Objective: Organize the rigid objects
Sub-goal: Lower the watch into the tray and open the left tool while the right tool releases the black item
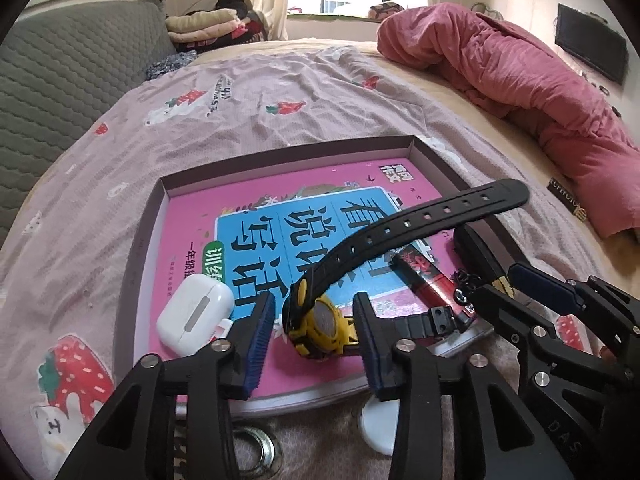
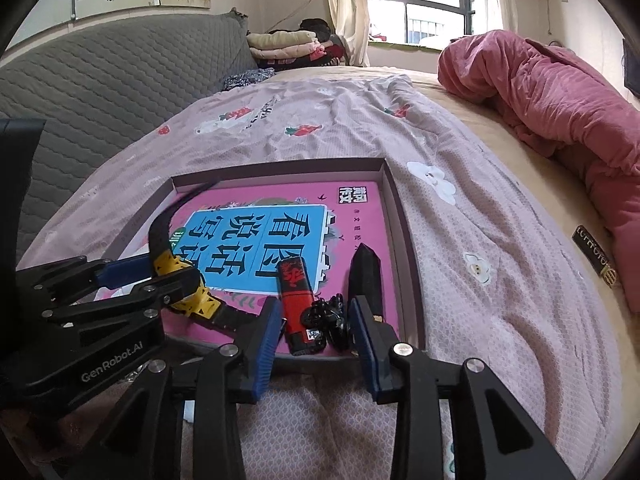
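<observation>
A shallow box (image 1: pixel 162 200) on the bed holds a pink book (image 1: pixel 224 216). On the book lie a yellow watch with a black strap (image 1: pixel 324 320), a white earbud case (image 1: pixel 196 312), a red lighter (image 1: pixel 424 280) and black items. My left gripper (image 1: pixel 314 332) is open, its pads either side of the watch body, not clearly touching. My right gripper (image 2: pixel 314 332) is open around the near end of the red lighter (image 2: pixel 298 300) and a small black keyring (image 2: pixel 332 316). A black pointed object (image 2: pixel 366 276) lies beside them. The watch (image 2: pixel 188 284) also shows in the right wrist view, between the left gripper's fingers (image 2: pixel 120 272).
The box's rim (image 2: pixel 394 216) sits on a pink strawberry-print sheet (image 1: pixel 280 92). A red quilt (image 1: pixel 520 72) is bunched at the right. A grey headboard cushion (image 1: pixel 60 60) is at the left. A white disc (image 1: pixel 380 424) and a metal ring (image 1: pixel 260 448) lie in front of the box.
</observation>
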### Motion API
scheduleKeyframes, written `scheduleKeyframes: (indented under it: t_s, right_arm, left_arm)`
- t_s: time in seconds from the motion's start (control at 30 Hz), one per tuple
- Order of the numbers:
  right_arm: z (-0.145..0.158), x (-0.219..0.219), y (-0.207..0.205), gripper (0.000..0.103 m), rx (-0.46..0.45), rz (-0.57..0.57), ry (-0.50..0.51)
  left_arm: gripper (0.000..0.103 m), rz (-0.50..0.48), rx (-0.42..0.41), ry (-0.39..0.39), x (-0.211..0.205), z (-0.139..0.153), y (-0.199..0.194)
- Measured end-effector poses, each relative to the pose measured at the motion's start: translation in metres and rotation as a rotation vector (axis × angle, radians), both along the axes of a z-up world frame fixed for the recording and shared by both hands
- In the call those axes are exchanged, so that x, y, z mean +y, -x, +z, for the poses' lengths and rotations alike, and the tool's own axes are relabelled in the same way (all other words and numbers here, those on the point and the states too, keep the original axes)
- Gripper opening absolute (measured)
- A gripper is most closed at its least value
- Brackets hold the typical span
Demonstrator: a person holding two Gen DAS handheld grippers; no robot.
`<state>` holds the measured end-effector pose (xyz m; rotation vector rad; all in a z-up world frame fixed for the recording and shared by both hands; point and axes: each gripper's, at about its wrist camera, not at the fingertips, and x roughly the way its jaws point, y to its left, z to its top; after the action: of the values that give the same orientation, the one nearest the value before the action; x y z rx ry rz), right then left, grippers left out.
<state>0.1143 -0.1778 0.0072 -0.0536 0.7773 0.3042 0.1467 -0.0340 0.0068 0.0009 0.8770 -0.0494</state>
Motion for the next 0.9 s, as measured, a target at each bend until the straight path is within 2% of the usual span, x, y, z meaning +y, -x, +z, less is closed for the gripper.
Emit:
scheduleKeyframes:
  t_s: [0.17,0.43,0.5,0.77,0.9]
  right_arm:
    - [0.005,0.001,0.008,0.042,-0.018,0.003,0.000]
    - [0.015,0.006,0.022,0.045,-0.034,0.019,0.010]
    - [0.016,0.008,0.026,0.049,-0.038,0.024,0.013]
    - [0.024,0.016,0.043,0.050,-0.049,0.049,0.020]
    - [0.026,0.022,0.050,0.050,-0.048,0.062,0.026]
  left_arm:
    - [0.044,0.008,-0.008,0.005,0.004,0.008,0.009]
    - [0.045,0.039,-0.003,0.013,0.017,0.016,0.028]
    - [0.045,0.048,-0.007,0.007,0.021,0.018,0.033]
    - [0.045,0.085,-0.024,-0.002,0.039,0.033,0.057]
    - [0.054,0.096,-0.026,-0.004,0.047,0.038,0.069]
